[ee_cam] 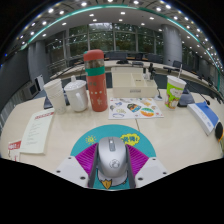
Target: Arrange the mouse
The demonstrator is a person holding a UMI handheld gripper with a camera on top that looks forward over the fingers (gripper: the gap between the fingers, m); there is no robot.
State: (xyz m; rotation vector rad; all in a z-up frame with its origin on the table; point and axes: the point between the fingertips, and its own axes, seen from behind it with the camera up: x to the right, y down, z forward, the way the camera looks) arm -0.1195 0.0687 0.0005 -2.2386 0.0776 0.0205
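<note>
red bottle upright mid-table | white mug just left of it | green cup far right | papers left | colourful sheets ctr

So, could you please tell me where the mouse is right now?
In the gripper view, the mouse lies on the table between the open tool's fingers, nearer than the red bottle.

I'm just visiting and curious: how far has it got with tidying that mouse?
Done: the gripper has reached the mouse, which lies on the teal mat between its open fingers. In hand: nothing is gripped, since neither finger presses on it. Left: closing on the mouse and moving it to its spot.
</note>
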